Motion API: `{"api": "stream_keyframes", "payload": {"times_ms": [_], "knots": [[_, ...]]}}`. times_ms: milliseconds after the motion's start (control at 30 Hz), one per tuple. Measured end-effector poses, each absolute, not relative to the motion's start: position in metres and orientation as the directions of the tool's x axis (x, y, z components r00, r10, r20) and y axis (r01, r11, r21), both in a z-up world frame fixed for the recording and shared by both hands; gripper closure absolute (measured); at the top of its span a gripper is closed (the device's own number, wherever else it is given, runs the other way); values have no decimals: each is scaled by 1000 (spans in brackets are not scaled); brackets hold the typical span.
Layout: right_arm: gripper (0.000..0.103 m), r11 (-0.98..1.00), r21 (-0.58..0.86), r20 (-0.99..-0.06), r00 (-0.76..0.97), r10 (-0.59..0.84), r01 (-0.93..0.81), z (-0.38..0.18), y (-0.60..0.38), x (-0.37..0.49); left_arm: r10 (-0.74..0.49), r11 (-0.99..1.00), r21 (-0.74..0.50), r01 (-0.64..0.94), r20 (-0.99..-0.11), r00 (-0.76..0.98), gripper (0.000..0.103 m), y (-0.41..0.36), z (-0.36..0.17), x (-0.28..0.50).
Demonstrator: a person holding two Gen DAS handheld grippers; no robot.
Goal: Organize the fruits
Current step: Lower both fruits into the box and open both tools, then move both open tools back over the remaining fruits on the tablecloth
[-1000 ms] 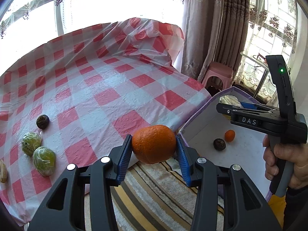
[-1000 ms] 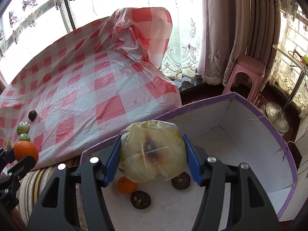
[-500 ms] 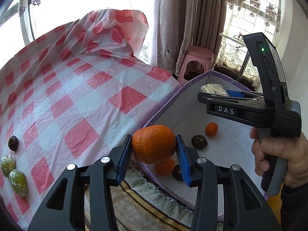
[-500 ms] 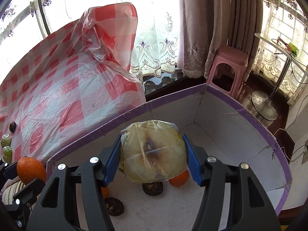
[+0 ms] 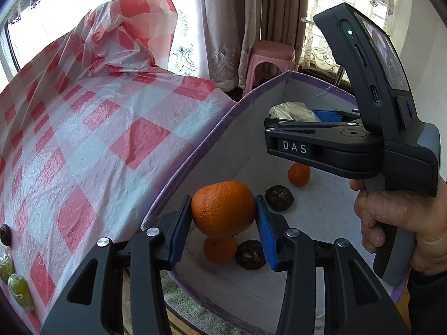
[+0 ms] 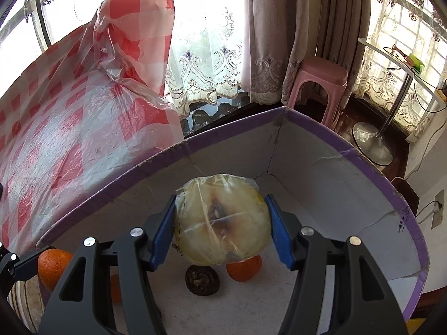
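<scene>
Over the cardboard box [image 6: 349, 150], left tongs [image 5: 223, 217] grip a pebbly orange [image 5: 223, 209], right tongs [image 6: 220, 223] a film-wrapped apple [image 6: 220, 220].

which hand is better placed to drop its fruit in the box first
Probably right. The right gripper holds its wrapped fruit well inside the box, over bare floor. The left gripper holds its orange just past the near rim, right above a small orange already lying there.

My left hand-held gripper [image 5: 223, 223] is matt black plastic with blue rubbery pads and bright metal screw heads, pressed on a dimpled, dull orange [image 5: 223, 208]. The pale fruit [image 6: 222, 223] in my right hand-held gripper [image 6: 222, 227] wears glossy, wrinkled cling film. The box [image 6: 321, 173] is matt, cracked white cardboard; the bench [image 5: 83, 145] carries shiny, crinkled plastic sheeting.
</scene>
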State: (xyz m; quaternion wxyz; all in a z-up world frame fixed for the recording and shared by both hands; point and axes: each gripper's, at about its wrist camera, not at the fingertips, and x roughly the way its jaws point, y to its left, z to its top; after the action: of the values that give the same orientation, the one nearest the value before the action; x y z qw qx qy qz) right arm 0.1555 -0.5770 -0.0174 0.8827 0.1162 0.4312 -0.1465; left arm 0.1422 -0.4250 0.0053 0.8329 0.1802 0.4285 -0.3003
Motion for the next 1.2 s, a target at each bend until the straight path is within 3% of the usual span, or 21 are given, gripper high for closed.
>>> {"api": "stream_keyframes", "payload": {"times_ms": [533,633,700,867,1200], "knots": [[41,930,80,-795,586,-158,359,-19,-575,154,-319,745,56,664,-845,429,59,-432,-9,146],[40,929,90,-794,589,-151,360,-19,-576,153,-324,749,58,660,-836,442,52,-431,-7,146],[34,927,97,-790,594,-150,363,-17,-576,151,-328,752,62,656,-828,454,41,-430,-5,145],[24,924,123,-773,619,-139,361,-9,-577,144,-337,754,65,653,-815,471,38,-429,-1,144],[24,918,150,-725,672,-151,368,17,-576,129,-385,797,48,602,-727,568,27,-407,28,138]]}}
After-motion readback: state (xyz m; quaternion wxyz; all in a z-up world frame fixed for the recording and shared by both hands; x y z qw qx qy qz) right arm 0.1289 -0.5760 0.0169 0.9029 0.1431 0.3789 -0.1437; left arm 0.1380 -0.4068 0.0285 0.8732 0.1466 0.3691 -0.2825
